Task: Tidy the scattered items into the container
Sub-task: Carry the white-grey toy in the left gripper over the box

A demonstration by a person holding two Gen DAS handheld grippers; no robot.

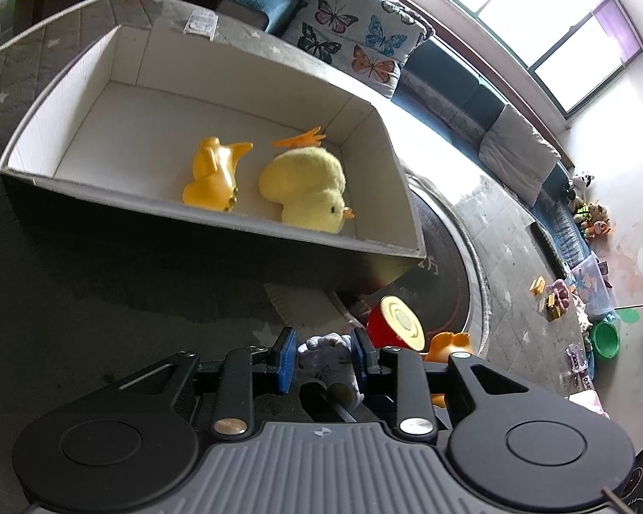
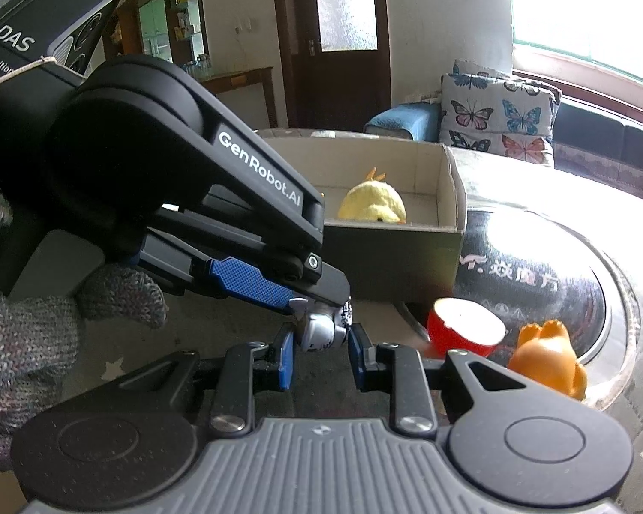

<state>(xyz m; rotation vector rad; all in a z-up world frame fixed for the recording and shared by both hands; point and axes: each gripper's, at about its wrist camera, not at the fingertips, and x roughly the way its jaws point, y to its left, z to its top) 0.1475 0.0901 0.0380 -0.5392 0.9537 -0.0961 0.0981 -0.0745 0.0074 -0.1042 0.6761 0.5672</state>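
Note:
A cardboard box [image 1: 364,244] with a white inside holds a glossy yellow toy [image 1: 214,175] and a yellow plush duck [image 1: 308,184]; the box [image 2: 450,197] and duck [image 2: 373,205] also show in the right wrist view. My left gripper [image 1: 323,357] is shut on a small white figurine [image 1: 330,355]. In the right wrist view the left gripper [image 2: 317,300] holds that figurine [image 2: 321,330] between the fingers of my right gripper [image 2: 319,353], whose jaws stand slightly apart around it. A red cup [image 1: 396,321] [image 2: 467,325] and an orange toy [image 1: 448,345] [image 2: 548,364] lie just right of both grippers.
A round dark mat [image 2: 557,265] lies under the cup and orange toy. A butterfly cushion [image 1: 356,30] and sofa [image 1: 514,137] stand behind the box. Small toys and a green bowl [image 1: 606,336] sit on the floor far right.

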